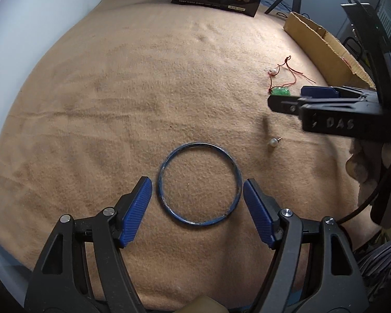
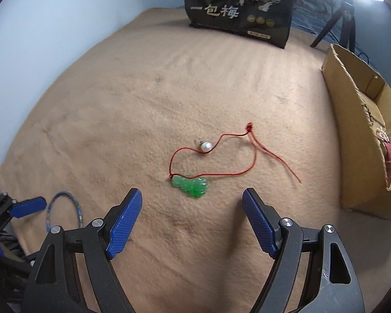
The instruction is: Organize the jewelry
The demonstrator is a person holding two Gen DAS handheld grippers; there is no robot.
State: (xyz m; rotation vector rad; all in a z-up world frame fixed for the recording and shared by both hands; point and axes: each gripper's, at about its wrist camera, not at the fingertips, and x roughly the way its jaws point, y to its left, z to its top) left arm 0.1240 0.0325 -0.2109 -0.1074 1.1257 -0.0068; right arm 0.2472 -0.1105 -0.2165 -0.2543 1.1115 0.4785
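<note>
A blue bangle (image 1: 198,184) lies flat on the tan blanket, right between the tips of my open left gripper (image 1: 197,188), whose pads stand just outside its rim. It also shows in the right wrist view (image 2: 64,208). A green pendant (image 2: 191,186) on a red cord (image 2: 223,154) lies just ahead of my open, empty right gripper (image 2: 192,197). A pearl earring (image 2: 205,146) rests on the cord. A second pearl earring (image 1: 274,142) lies right of the bangle. In the left wrist view the right gripper (image 1: 286,99) reaches in from the right, close to the pendant (image 1: 281,91).
An open cardboard box (image 2: 352,130) stands at the right edge of the blanket with some jewelry inside. A black printed bag (image 2: 238,10) stands at the back. A tripod (image 2: 338,23) is behind the box. A pale wall runs along the left.
</note>
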